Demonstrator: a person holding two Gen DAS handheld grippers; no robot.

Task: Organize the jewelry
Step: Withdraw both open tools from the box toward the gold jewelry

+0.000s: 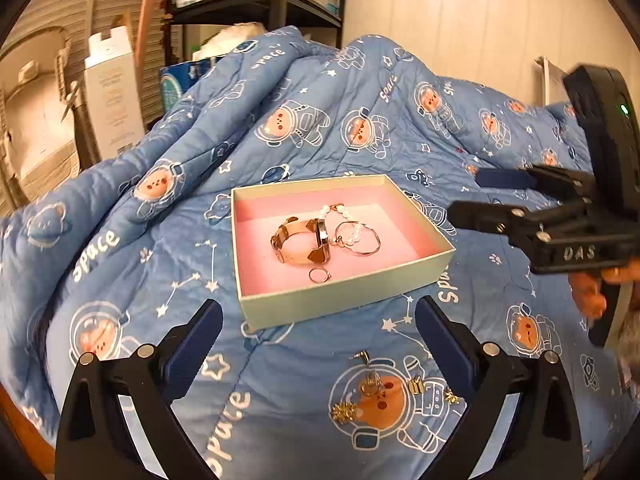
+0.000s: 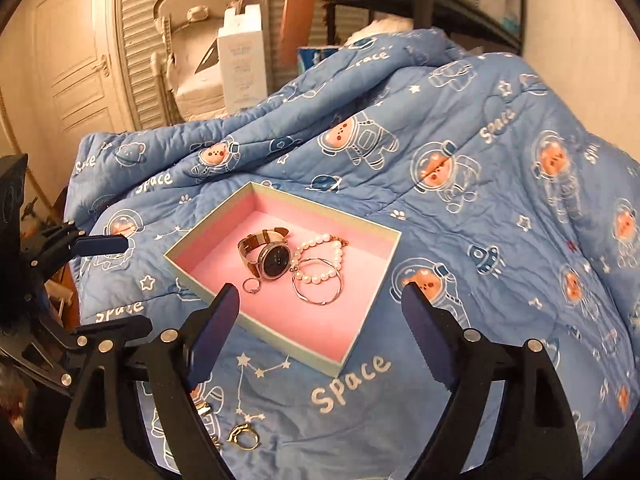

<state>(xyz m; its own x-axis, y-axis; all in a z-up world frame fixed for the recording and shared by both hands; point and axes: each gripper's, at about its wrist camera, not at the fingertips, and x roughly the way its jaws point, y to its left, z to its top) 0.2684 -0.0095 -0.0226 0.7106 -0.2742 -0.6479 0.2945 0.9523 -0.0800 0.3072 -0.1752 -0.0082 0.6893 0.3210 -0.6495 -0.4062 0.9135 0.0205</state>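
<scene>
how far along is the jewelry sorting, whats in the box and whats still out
Done: the watch, pearl bracelet, hoop and small ring lie in the pink-lined box. In hand: nothing; the left gripper and right gripper are both open and empty. Left: small gold pieces on the quilt.

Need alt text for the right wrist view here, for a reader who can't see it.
An open pink-lined box on a blue space-print quilt holds a watch, a pearl bracelet, a hoop and a small ring. The right tongs stand open and empty in front; more small gold pieces lie on the quilt.
</scene>
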